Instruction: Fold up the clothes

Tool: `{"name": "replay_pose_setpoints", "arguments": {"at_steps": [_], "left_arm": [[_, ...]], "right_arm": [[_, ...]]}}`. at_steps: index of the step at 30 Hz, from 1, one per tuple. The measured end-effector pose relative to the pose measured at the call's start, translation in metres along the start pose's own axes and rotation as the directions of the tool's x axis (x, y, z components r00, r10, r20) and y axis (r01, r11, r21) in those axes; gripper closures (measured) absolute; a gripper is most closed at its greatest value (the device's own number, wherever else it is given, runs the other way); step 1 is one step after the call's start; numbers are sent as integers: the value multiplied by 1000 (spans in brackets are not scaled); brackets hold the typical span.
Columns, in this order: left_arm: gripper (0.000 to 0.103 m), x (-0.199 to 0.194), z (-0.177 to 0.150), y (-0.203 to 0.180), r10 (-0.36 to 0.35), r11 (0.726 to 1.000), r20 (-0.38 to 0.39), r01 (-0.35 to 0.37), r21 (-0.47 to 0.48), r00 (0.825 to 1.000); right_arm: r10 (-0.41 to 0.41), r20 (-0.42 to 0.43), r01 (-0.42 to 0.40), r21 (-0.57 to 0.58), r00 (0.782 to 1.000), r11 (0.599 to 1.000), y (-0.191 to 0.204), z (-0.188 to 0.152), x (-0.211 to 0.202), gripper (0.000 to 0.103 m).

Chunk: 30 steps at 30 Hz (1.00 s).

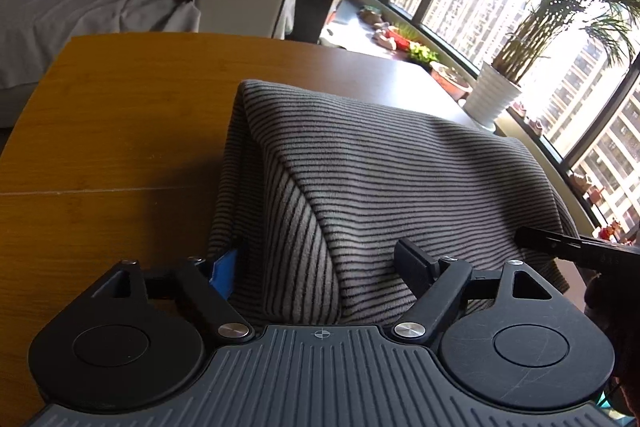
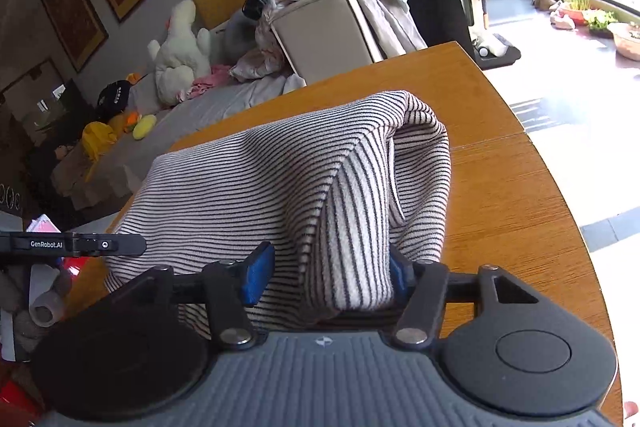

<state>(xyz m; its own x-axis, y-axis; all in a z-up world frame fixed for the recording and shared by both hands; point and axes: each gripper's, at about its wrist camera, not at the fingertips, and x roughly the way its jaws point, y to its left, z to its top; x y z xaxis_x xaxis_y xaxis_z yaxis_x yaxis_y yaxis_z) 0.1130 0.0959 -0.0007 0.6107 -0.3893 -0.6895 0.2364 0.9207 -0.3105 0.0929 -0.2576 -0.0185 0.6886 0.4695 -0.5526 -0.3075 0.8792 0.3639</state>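
A grey garment with thin black stripes [image 1: 380, 167] lies partly folded on the wooden table [image 1: 120, 115]. Its near edge is lifted into a ridge between both grippers. My left gripper [image 1: 320, 263] has its jaws wide apart, with a thick fold of the cloth lying between them. My right gripper [image 2: 328, 275] also has its jaws apart, with a bunched fold of the same striped garment [image 2: 280, 171] between its blue pads [image 2: 256, 275]. The right gripper's finger [image 1: 560, 247] shows at the right edge of the left wrist view. The left gripper's finger [image 2: 80, 245] shows at the left of the right wrist view.
The table's curved edge [image 2: 560, 195] runs close on the right. A bed with soft toys [image 2: 180, 51] and a beige box piled with clothes [image 2: 320, 27] stand behind. A potted palm [image 1: 500, 91] and a window sill with small pots [image 1: 420, 51] are on the far right.
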Motion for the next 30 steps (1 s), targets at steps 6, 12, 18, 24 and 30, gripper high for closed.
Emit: {"name": "replay_pose_setpoints", "arguments": {"at_steps": [6, 12, 18, 24, 30], "left_arm": [[39, -7, 9, 2, 12, 1000, 33, -11, -17, 999], [37, -12, 12, 8, 71, 997, 53, -71, -10, 996], [36, -30, 20, -11, 105, 993, 147, -113, 45, 984], [21, -47, 34, -37, 30, 994, 257, -56, 95, 966], [13, -9, 23, -51, -66, 996, 117, 58, 74, 991]], "right_arm": [[228, 95, -235, 77, 969, 969, 23, 21, -40, 86], [200, -21, -191, 215, 979, 958, -3, -12, -31, 86], [103, -29, -99, 104, 994, 990, -4, -32, -40, 66], [-6, 149, 1, 27, 989, 1000, -15, 7, -78, 14], [35, 241, -14, -91, 970, 996, -5, 47, -56, 9]]}}
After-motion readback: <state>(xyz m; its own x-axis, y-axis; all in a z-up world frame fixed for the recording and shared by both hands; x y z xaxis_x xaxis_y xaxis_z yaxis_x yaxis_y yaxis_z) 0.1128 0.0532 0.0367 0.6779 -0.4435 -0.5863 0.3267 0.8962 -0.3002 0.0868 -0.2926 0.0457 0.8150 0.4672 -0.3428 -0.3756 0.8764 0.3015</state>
